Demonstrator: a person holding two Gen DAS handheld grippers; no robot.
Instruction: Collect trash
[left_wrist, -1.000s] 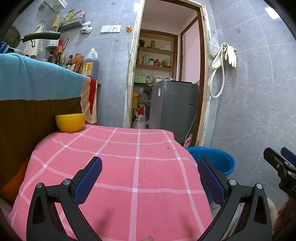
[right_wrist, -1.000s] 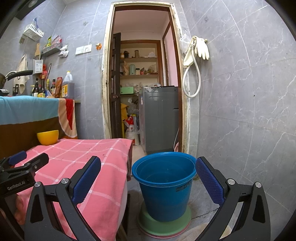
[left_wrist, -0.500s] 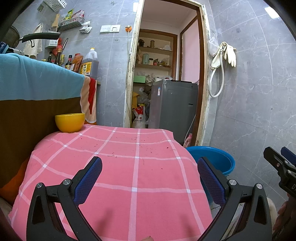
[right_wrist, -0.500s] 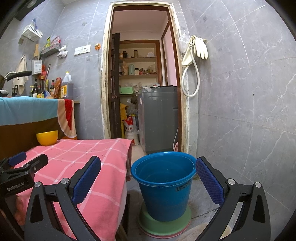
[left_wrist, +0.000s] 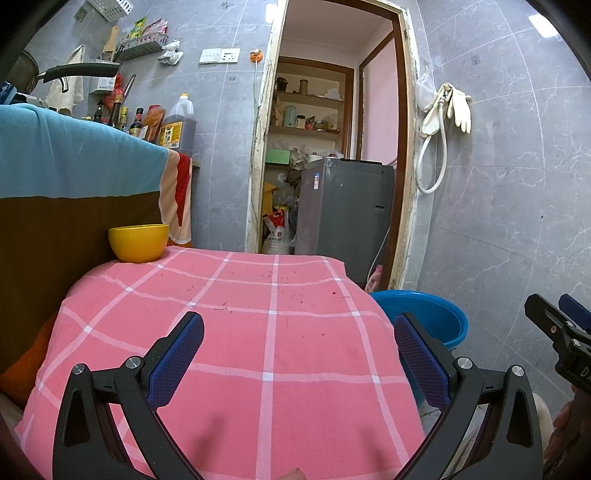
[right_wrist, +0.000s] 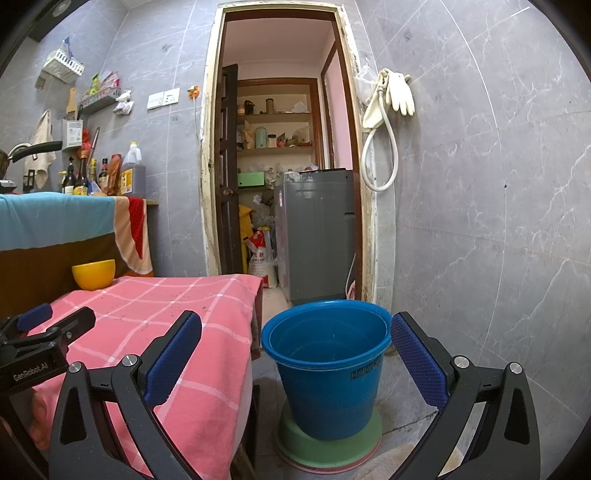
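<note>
While both claws hang spread wide with nothing between their blue pads, the left claw (left_wrist: 298, 352) hovers over the pink checked cloth (left_wrist: 258, 332) that covers the table, and the right claw (right_wrist: 295, 352) faces the blue bucket (right_wrist: 327, 369) on the floor. The bucket stands upright on a green base (right_wrist: 328, 448), just beside the table's right edge, and from the right wrist view it sits between the two open fingers, a little ahead of them. Its inside looks bare as far as the view reaches. From the left wrist view the same bucket (left_wrist: 428, 317) shows past the cloth's right edge, beyond the right-hand finger.

The only trash visible is a scatter of tiny dark crumbs (left_wrist: 295, 291) on the far half of the cloth, ahead of the left claw and well clear of its pads; they are too small to identify. A yellow bowl (left_wrist: 138, 243) stands at the far left corner of the table, apart from both claws. The right claw's tip (left_wrist: 554, 325) shows at the right edge of the left view, out over the floor. Behind, a grey washing machine (right_wrist: 317, 232) stands in the open doorway.
</note>
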